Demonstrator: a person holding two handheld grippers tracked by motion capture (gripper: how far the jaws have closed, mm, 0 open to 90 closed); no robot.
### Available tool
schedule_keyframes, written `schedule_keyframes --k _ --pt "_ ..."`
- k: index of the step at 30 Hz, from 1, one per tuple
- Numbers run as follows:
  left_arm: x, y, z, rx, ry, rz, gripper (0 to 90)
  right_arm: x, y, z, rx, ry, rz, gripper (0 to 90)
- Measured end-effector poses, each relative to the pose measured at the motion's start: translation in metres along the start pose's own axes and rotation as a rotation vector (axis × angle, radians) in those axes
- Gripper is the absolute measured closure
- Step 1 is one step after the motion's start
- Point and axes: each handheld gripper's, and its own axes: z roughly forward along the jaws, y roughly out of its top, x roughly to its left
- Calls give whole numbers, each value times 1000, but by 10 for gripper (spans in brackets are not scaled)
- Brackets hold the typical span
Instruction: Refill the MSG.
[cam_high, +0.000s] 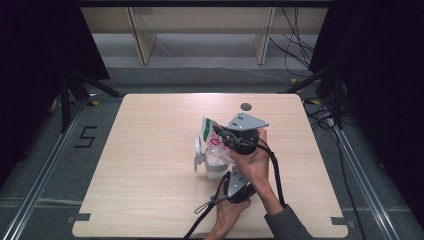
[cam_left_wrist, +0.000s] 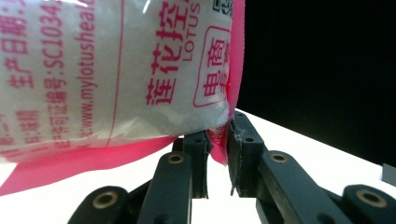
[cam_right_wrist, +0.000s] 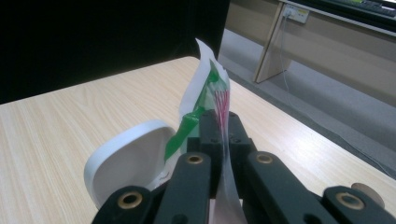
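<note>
Left hand-held gripper (cam_left_wrist: 217, 140), right hand-held gripper (cam_right_wrist: 223, 126) both pinch bag (cam_left_wrist: 112, 70) edges

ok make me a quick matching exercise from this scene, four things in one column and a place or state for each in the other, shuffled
Things:
1. bag
2. white lid
3. left tool
4. grey disc

Places or states:
A. flipped open beside the right tool
B. pinching the pink bottom seam of the bag
C. lying alone on the far part of the table
D. held tilted over the white container

Pairs: 1-D, 2-A, 3-B, 4-C
</note>
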Motion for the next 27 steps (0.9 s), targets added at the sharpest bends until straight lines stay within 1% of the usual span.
schedule_keyframes --k 2,3,5,6,8,9,10,12,13,14,15,16,17,18,19,20,21,22,23,24,25,27 --pt "0 0 -1 2 -1 0 786 0 0 1 13 8 -5 900" --pt "0 0 -1 0 0 5 786 0 0 0 13 9 -4 900" --pt "1 0 0 -4 0 -2 787 0 0 0 -3 -1 4 900" --pt "0 0 0 -3 0 -2 787 0 0 -1 7 6 5 900" --pt "0 -1 0 1 0 2 786 0 0 0 8 3 -5 900" --pt "0 -1 0 2 -4 2 786 1 -1 0 21 8 20 900" --pt "1 -1 0 3 -3 2 786 2 -2 2 14 -4 19 900" --pt "0 0 0 -1 0 1 786 1 -1 1 16 2 4 900" --pt "0 0 -1 1 1 5 787 1 0 0 16 4 17 900" --pt "0 0 -1 0 1 6 786 0 0 -1 13 10 2 900" --pt "0 0 -1 2 0 2 786 1 0 -1 6 2 3 900" --pt "0 -1 0 1 -1 0 786 0 0 0 10 3 -3 900" --pt "0 -1 0 3 2 2 786 1 -1 0 22 7 20 900" --pt "0 -1 0 4 1 3 786 0 -2 1 19 3 5 900" --pt "0 -1 0 4 0 3 786 0 -2 1 14 -4 24 900" --pt "0 -1 0 1 0 2 786 -1 -1 1 5 -3 6 900" --pt "7 1 -6 99 14 114 787 -2 -1 -1 9 3 6 900" --pt "6 2 -6 95 18 109 787 -2 0 -2 6 1 21 900" --pt "6 2 -6 81 9 105 787 -1 0 -3 12 -4 35 900" --pt "5 2 -6 79 12 106 787 -1 1 -3 -3 -6 25 900" --pt "5 3 -6 76 11 105 786 -2 2 -3 -2 8 7 900" --pt "5 3 -6 78 11 101 787 0 2 -4 6 1 10 900"
